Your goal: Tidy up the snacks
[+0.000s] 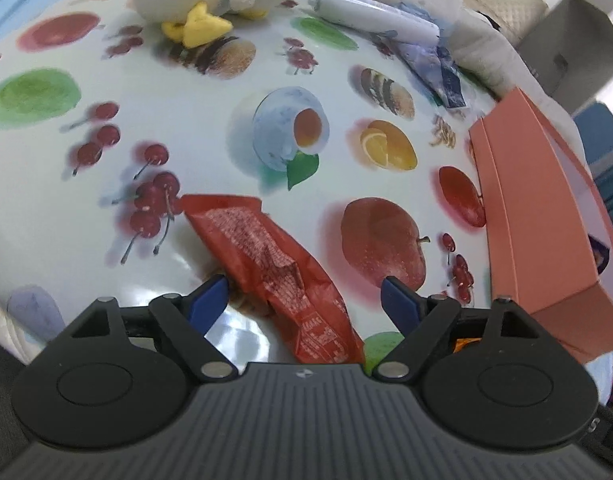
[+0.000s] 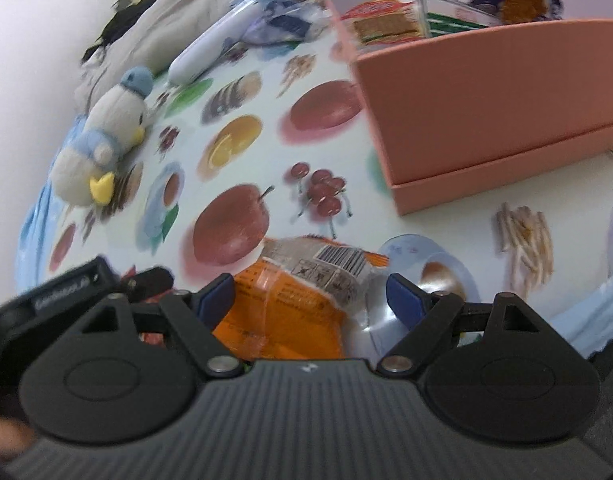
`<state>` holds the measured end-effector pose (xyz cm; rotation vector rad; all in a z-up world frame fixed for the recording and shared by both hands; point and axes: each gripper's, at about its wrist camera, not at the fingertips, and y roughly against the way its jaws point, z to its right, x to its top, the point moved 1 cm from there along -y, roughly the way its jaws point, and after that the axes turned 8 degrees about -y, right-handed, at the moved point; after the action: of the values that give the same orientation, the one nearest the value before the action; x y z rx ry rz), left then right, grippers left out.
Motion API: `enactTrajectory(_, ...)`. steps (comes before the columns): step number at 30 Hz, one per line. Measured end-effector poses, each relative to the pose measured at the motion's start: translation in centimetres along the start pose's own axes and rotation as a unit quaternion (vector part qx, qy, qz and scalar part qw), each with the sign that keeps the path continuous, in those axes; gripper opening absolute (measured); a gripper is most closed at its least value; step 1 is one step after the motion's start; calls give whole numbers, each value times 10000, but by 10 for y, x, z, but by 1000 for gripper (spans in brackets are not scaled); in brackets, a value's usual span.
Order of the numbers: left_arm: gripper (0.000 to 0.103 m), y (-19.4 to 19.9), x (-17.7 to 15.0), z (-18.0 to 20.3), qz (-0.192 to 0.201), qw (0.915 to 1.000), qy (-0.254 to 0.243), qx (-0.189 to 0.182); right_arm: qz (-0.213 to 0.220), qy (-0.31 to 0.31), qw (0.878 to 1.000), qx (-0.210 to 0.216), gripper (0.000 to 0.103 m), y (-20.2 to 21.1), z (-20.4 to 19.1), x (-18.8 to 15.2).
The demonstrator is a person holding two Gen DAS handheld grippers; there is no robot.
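Both wide open and holding nothing, the left hand-held gripper (image 1: 304, 294) straddles a light, crinkly red snack packet (image 1: 274, 264) at its 12 o'clock, while the right hand-held gripper (image 2: 310, 292) frames a slippery orange snack packet (image 2: 294, 308), best pinched mid-body.

The crinkled red foil snack packet (image 1: 278, 268) carries dense white print, too small and warped to read. The orange and clear plastic snack bag (image 2: 302, 296) shows a barcode and a row of small square symbols, its printed lines illegible. A black device (image 2: 62, 292) at the left edge of the right wrist view bears blurred white lettering that cannot be made out.
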<state>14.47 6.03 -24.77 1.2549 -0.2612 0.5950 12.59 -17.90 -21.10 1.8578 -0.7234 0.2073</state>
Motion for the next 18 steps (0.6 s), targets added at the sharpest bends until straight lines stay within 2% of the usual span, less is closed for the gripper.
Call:
enactTrajectory(2, 84, -3, 1, 1, 17, 9999, -148, 46, -6, 182, 9998, 15, 78, -1, -3, -4)
enactTrajectory(7, 82, -10, 3, 5, 70, 9990, -435, 53, -116, 295, 9995, 95, 77, -8, -6, -5)
enactTrajectory(11, 82, -19, 6, 17, -108, 9927, -1204, 42, -164, 319, 9993, 125, 75, -11, -9, -2)
enactTrajectory(12, 82, -21, 6, 20, -119, 9907, -1354, 51, -179, 356, 9991, 123, 71, -11, -10, -1)
enactTrajectory(13, 82, -22, 6, 21, -113, 9892, -1463, 56, -192, 398, 9990, 106, 61, -11, -11, 0)
enactTrajectory(15, 80, -25, 4, 24, -76, 9875, -1572, 101, -206, 441, 9988, 96, 51, -11, -12, 4)
enactTrajectory(17, 71, -25, 3, 26, -19, 9854, -1690, 216, -224, 455, 9987, 69, 49, -10, -11, 7)
enactTrajectory(18, 70, -25, 3, 26, 2, 9850, -1709, 244, -211, 480, 9986, 35, 48, -9, -10, 8)
